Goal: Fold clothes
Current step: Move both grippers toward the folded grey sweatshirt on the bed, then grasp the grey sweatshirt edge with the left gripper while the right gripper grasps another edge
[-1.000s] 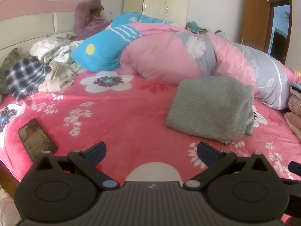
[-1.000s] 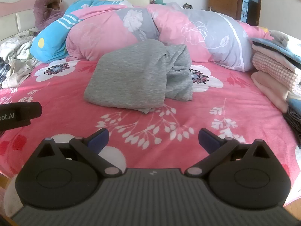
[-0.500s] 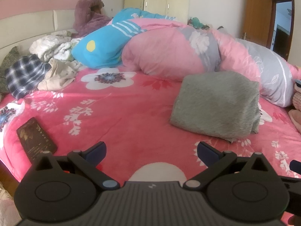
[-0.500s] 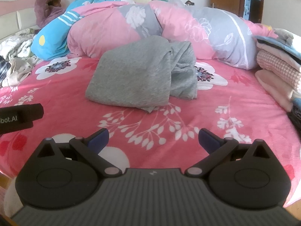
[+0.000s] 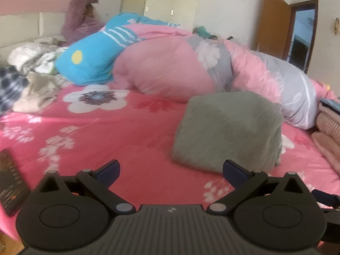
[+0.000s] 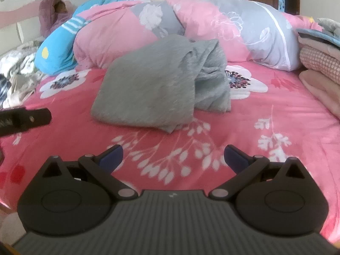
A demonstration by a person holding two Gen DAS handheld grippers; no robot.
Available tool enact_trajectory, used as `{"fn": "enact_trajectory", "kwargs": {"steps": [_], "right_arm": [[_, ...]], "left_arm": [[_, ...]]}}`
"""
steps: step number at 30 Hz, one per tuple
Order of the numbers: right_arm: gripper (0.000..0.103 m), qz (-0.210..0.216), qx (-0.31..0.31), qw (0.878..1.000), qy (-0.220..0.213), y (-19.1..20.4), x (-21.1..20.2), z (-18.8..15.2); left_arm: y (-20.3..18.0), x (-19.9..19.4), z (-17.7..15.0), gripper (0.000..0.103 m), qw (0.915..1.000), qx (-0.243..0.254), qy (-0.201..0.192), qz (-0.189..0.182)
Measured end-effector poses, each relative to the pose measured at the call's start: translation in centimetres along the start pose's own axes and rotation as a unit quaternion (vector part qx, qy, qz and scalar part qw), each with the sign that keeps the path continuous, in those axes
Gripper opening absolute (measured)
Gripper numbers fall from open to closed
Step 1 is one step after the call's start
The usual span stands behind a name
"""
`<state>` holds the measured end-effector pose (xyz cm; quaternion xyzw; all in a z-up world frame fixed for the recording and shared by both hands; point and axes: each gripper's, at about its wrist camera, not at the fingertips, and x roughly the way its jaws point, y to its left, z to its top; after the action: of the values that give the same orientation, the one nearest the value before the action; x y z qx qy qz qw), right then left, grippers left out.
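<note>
Both grippers (image 5: 171, 170) (image 6: 173, 155) empty (jaws wide apart).

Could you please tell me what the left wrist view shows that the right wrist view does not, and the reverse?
Only the left wrist view shows the dark phone lying at the bed's near left edge and the open left gripper.

Only the right wrist view shows the grey garment's bunched right side and the open right gripper.

Both show the grey garment, the pink floral sheet, the rolled quilt and the stack of folded clothes.
</note>
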<state>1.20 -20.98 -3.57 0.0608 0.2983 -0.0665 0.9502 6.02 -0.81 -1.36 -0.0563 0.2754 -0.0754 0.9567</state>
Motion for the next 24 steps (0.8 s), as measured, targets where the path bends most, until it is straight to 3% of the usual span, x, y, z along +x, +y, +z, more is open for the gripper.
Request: {"fn": "enact_trajectory", "kwargs": {"steps": [7, 13, 16, 19, 22, 24], "right_arm": [[0.102, 0.024, 0.011, 0.996, -0.08, -3.7, 2.1, 1.9], [0.102, 0.099, 0.0, 0.985, -0.144, -5.4, 4.7, 6.2], [0.102, 0.114, -0.016, 0.98, -0.164, -4.9, 6.4, 9.0], [0.102, 0.122, -0.026, 0.98, -0.158, -4.6, 9.0, 12.0], [0.102, 0.146, -0.054, 0.979, -0.129, -3.7, 12.1, 14.9], [0.102, 0.14, -0.067, 0.982, -0.107, -3.3, 14.4, 16.5]], "left_arm": [[-1.1, 6.2, 2.7, 0.103, 0.999, 0.036, -0.005, -0.024], [-1.8, 12.0, 3.9, 0.103, 0.9964, 0.061, 0.011, -0.057], [-2.0, 14.0, 3.6, 0.1, 0.9952, 0.07, 0.025, -0.064], [-1.7, 15.2, 2.7, 0.087, 0.9932, 0.07, 0.046, -0.08], [-1.4, 15.9, 2.1, 0.077, 0.9916, 0.065, 0.055, -0.098], [-1.3, 16.2, 1.9, 0.068, 0.9905, 0.062, 0.061, -0.106]]}}
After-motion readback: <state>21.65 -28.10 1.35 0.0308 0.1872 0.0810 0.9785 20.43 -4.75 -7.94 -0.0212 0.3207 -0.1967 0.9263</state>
